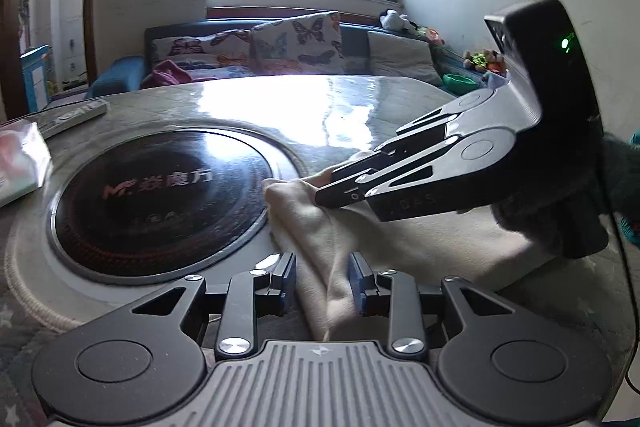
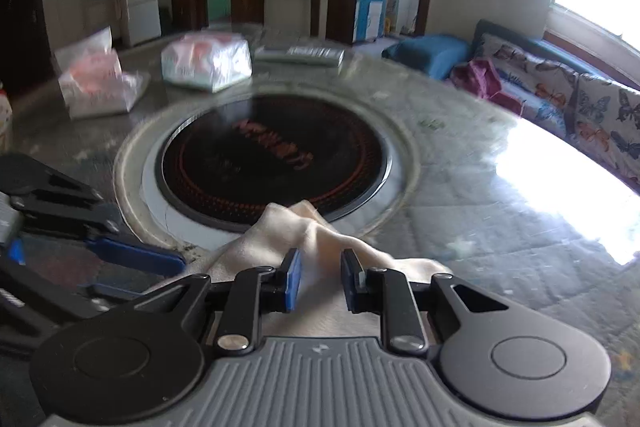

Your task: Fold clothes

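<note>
Left tongs (image 1: 323, 285): jaws narrowly parted, a ridge of the cream garment (image 1: 320, 227) gathered between the blue pads; contact looks like a pinch. Right tongs (image 2: 320, 281): jaws closer still, pinched on another bunch of the same cloth. Garment: bunched at the near rim of the round black hotplate (image 2: 272, 155), one corner lapping its metal ring.

Risk, judged: both grips take only thin ridges; if the hands draw apart too fast, cloth may slip free or snag on the hotplate ring, spoiling the fold.

Bench (image 2: 480, 211): grey, glossy, strong window glare. Left of the hotplate, plastic packets (image 2: 206, 63); beyond it a remote (image 2: 300, 54); right of it a butterfly-print sofa (image 2: 568, 103) under the window.
</note>
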